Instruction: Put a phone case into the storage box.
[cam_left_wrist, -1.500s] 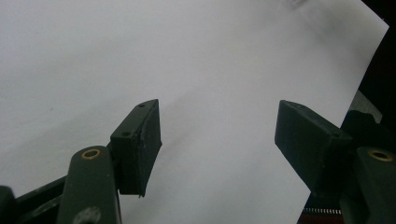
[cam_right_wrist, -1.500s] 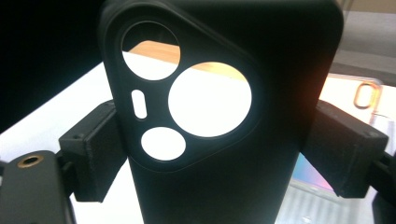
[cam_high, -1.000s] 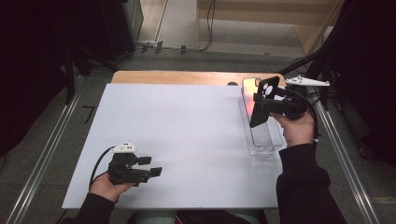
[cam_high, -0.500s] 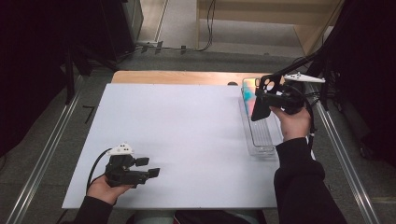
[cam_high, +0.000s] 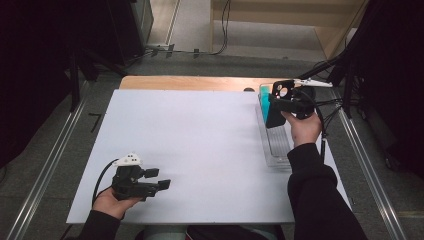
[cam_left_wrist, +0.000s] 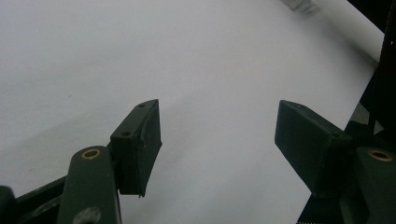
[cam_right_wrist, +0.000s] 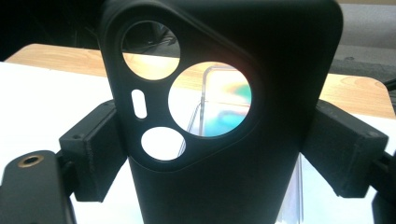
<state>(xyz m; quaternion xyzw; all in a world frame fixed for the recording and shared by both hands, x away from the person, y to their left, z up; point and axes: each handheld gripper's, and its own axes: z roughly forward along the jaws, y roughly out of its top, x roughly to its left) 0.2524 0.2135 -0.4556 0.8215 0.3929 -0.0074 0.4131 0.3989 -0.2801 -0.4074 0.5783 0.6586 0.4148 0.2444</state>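
Note:
A black phone case with round camera cutouts is clamped across its width between the jaws of my right gripper, held above the far end of a clear plastic tray at the table's right. In the right gripper view the phone case stands upright between both pads, and a teal, glowing object in the tray shows through its largest cutout. My left gripper rests low over the near left of the white sheet. Its jaws are open with nothing between them in the left gripper view.
The white sheet covers most of a wooden tabletop, whose bare strip shows at the far edge. Metal rails run along both sides of the table. A white clip on a stand reaches in near the tray's far end.
My right gripper has carried the phone case away from me and lower, toward the tray's far end. The left gripper has stayed where it was.

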